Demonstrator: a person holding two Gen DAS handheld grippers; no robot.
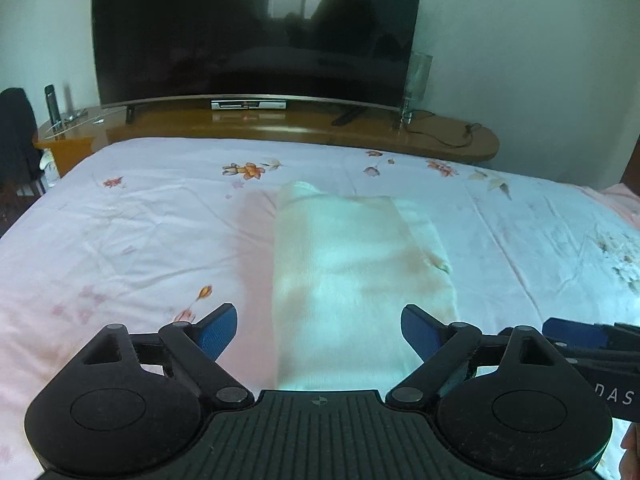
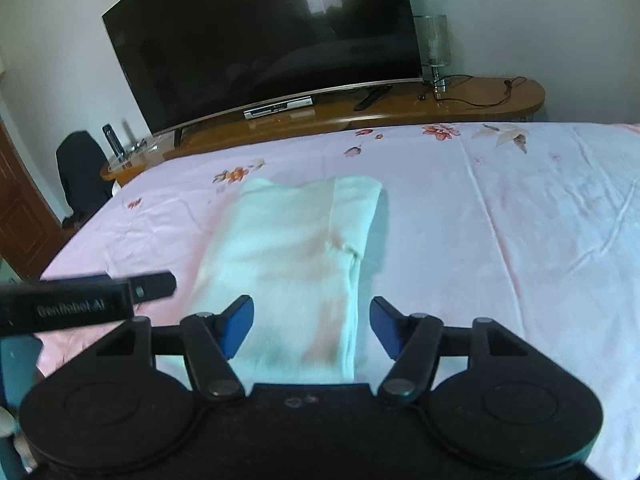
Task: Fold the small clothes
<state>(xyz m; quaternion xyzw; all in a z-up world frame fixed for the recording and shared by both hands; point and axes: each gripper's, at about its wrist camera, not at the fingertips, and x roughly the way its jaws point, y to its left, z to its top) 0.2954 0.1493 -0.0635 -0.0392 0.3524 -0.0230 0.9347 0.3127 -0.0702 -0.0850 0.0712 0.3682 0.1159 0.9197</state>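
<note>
Between the blue pads of my left gripper (image 1: 319,334) I see only cloth lying flat on the bed; the jaws stand wide apart and hold nothing. My right gripper (image 2: 311,328) is likewise apart and empty, its pads on either side of the near end of the same pale garment (image 2: 296,264) without touching it, as far as I can judge. Both grippers hang side by side above the near end of the cloth, which I take to mean a fold has been laid down and let go.

That garment is a cream knit piece, folded into a long strip running away from me across the pink floral bedsheet (image 1: 120,240). Its right edge is doubled over, with a small pucker partway along, so the strip is probably meant to be folded again end to end.

Beyond the bed's far edge stands a wooden TV stand (image 1: 440,136) carrying a large dark television (image 1: 256,28), a set-top box (image 1: 249,104) and a glass lamp (image 2: 434,48) with its cord trailing.

My near end of the garment is hidden under both gripper bodies, so I cannot tell how neatly it finishes. Motion blur softens the knit, and the overlapping layers cannot be counted. Each gripper shows only as a cut-off sliver in the other's view.
</note>
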